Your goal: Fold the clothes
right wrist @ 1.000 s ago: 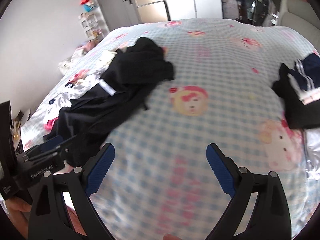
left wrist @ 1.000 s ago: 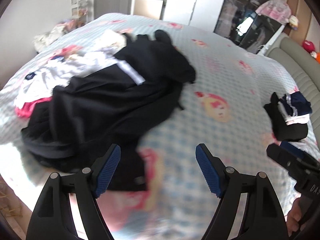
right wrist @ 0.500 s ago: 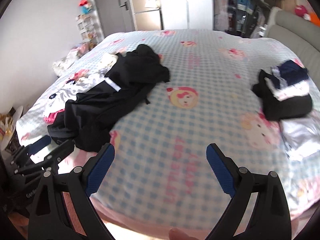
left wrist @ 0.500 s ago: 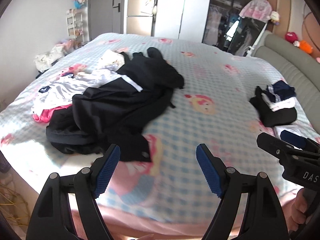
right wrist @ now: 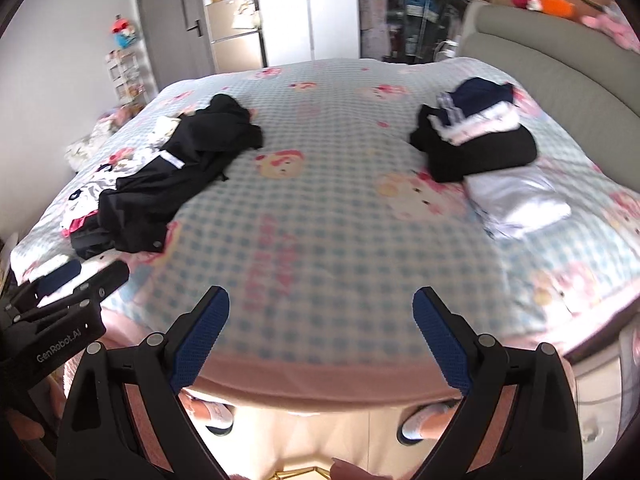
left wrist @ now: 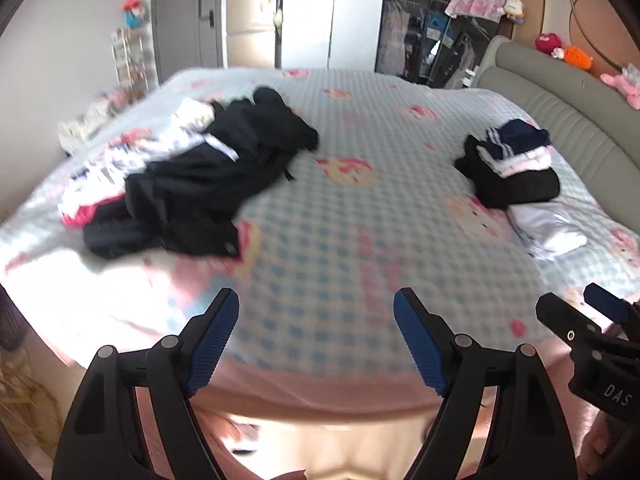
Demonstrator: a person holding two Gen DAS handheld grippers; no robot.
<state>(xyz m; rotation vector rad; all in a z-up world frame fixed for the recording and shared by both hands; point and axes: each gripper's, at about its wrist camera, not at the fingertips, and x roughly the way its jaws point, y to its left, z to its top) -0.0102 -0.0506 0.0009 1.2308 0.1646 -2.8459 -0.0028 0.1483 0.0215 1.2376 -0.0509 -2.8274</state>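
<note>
Overhead, both tools hung clear of the bed's near edge, each spread wide with nothing between its blue-padded fingers. The left tool (left wrist: 316, 336) pointed across the checked bedspread (left wrist: 340, 248), and the right tool (right wrist: 320, 332) did the same from just beside it; each showed at the edge of the other's view, the right tool at the lower right of the left wrist view, the left tool at the lower left of the right wrist view.

Beyond the tools the middle of the bedspread lay bare, printed with pink cartoon faces. On the left side sprawled the unfolded pile (left wrist: 208, 184): a crumpled black garment (right wrist: 172, 184) on top, with white and pink clothes (left wrist: 104, 184) poking out from under it toward the bed's left edge. Well apart from it, on the right side near the grey padded headboard (left wrist: 568, 120), sat the folded stack (right wrist: 476, 140), dark pieces below, a navy striped item and pale ones above. Touching its near side lay a folded white garment (right wrist: 516, 200).

Below the bed's edge in the right wrist view, a person's shoes (right wrist: 424, 424) stood on the floor. Past the bed stood a white wardrobe (left wrist: 332, 12), a small fridge (right wrist: 236, 44) and a grey door (right wrist: 172, 20). Plush toys (left wrist: 564, 50) sat along the headboard top.
</note>
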